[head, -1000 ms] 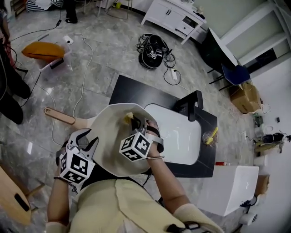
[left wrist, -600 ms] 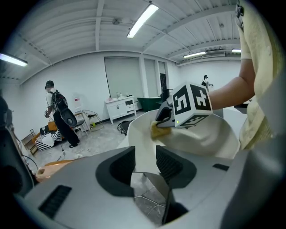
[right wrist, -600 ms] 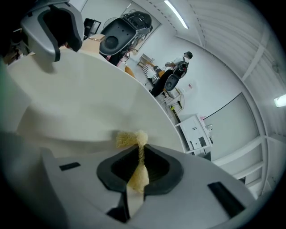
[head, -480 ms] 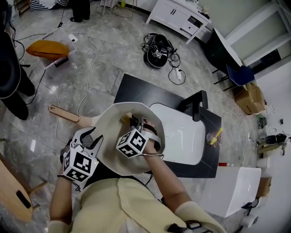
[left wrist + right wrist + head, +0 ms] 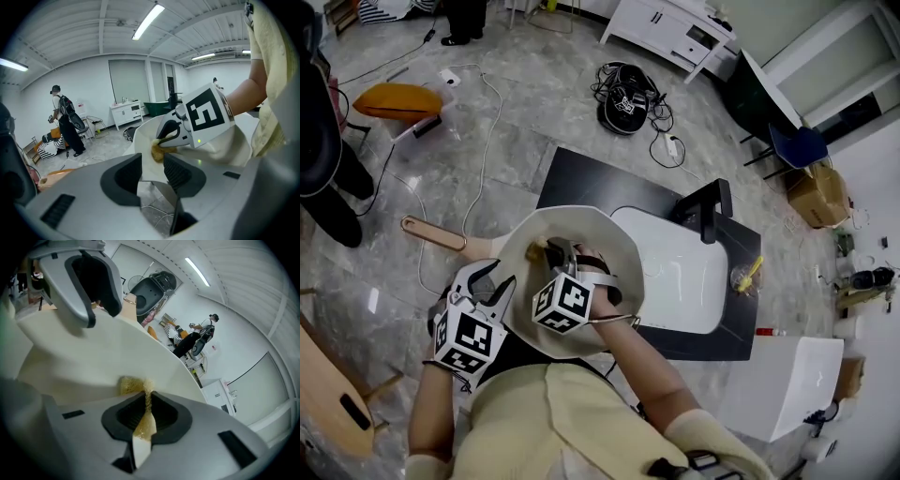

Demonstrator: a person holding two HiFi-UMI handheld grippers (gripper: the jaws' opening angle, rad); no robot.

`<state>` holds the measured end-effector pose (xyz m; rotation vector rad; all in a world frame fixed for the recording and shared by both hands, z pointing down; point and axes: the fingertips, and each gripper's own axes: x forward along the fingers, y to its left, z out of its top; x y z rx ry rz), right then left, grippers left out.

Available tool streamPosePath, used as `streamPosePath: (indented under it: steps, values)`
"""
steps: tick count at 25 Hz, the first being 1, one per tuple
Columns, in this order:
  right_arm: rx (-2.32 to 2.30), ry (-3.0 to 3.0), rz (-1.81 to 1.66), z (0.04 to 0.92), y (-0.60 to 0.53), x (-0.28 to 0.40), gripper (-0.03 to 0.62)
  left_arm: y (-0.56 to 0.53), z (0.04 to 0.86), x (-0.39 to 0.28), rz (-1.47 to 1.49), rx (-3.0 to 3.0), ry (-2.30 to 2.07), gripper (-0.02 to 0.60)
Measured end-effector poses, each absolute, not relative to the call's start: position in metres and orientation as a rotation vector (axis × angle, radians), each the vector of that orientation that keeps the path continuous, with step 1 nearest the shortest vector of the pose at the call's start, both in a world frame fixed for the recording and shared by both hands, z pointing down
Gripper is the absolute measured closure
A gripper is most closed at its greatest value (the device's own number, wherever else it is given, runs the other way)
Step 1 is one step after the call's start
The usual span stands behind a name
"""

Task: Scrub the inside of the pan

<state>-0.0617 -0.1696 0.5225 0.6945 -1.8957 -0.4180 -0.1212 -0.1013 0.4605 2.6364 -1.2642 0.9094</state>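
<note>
At the far left of the head view, the pan's wooden handle pointed out over the grey floor. Just right of it, the left hand-held gripper was clamped on the near-left rim of the cream pan. In its own view the two dark pads stood narrow, with the pale wall of the pan between them. The pan was held up in front of the black worktop, covering that worktop's near-left edge from above. Inside the bowl, the right hand-held gripper was closed tight on a yellowish sponge. The sponge was squeezed thin between the pads, and its frayed tip touched the pan's inner wall towards the handle side. Further right, a white sink was set into the worktop with a black faucet at its far edge.
</note>
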Motion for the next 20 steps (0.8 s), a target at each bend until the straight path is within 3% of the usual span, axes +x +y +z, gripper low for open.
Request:
streamPosePath:
  steps: [20]
  values:
    - [0.143,-1.939,-0.384,0.535,-0.075,-0.072,0.548,-0.101,0.460,-0.120,0.914,2.650,-1.278,0.433]
